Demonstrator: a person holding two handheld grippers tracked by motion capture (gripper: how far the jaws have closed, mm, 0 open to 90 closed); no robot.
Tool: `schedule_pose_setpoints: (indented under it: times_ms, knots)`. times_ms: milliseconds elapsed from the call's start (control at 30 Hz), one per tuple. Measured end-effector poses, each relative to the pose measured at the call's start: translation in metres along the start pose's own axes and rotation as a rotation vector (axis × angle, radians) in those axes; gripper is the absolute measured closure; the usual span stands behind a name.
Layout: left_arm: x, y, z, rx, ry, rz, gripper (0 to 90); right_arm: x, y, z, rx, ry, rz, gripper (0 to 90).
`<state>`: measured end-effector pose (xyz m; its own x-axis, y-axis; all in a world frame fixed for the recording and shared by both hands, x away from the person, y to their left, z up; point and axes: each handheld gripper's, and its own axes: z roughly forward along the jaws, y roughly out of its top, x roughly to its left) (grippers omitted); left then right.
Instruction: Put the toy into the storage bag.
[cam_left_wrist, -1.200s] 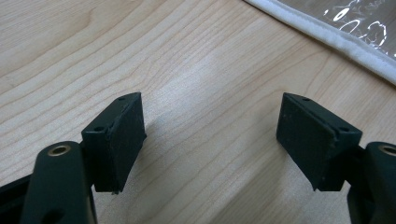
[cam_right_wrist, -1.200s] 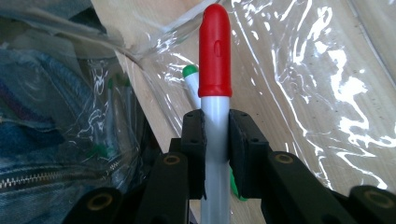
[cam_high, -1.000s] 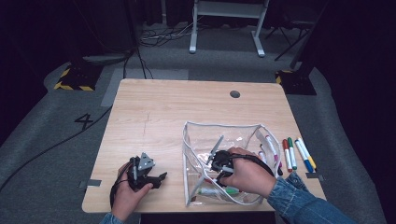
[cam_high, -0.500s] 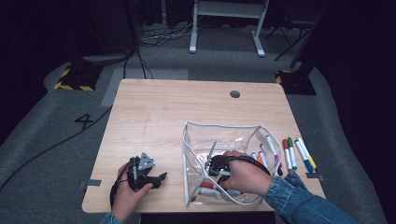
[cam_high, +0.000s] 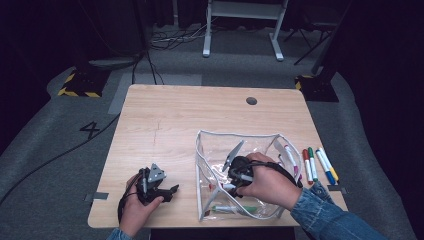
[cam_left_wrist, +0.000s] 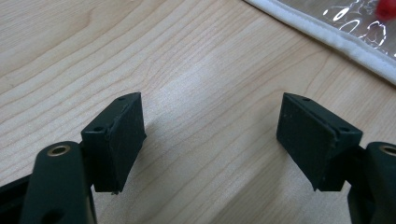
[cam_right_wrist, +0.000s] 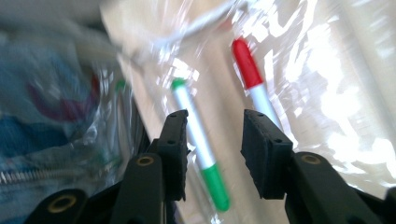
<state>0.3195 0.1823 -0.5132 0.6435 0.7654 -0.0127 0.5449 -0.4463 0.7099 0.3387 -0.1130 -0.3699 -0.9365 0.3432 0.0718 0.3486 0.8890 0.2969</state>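
A clear plastic pouch lies open on the wooden table. My right gripper reaches down into it, held by a hand in a denim sleeve. Its jaws have just been opening and now stand apart. A green-capped marker lies loose on the pouch floor beneath the gap, also seen near the pouch's front edge. A red-capped marker lies beside it. My left gripper rests on the table left of the pouch, open over bare wood with nothing between its pads.
Several markers lie in a row on the table to the right of the pouch. The pouch's white-trimmed edge lies just beyond the left gripper. A round cable hole sits near the table's far edge.
The right hand dipped toward the pouch's near end, then lifted a little. The left hand has kept still.
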Motion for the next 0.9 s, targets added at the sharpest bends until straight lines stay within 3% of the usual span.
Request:
schedule_pose_setpoints:
  times_ms: [167, 333, 500, 533, 900]
  knots:
    - [0.000, 0.000, 0.000, 0.000, -0.001, 0.000, 23.8, -0.007, -0.003, -0.034, -0.156, -0.061, 0.040, 60.0]
    - [0.000, 0.000, 0.000, 0.001, 0.000, 0.001, 23.9, -0.017, -0.013, -0.063, -0.269, -0.124, 0.097, 59.7]
    - [0.000, 0.000, 0.000, 0.000, 0.000, 0.000, 23.8, -0.026, -0.025, -0.079, -0.309, -0.154, 0.147, 59.1]
    - [0.000, 0.000, 0.000, 0.000, 0.000, 0.000, 23.8, -0.031, -0.032, -0.086, -0.320, -0.183, 0.163, 59.2]
    - [0.000, 0.000, 0.000, -0.001, -0.002, 0.000, 23.9, -0.058, -0.076, -0.120, -0.395, -0.283, 0.305, 61.0]
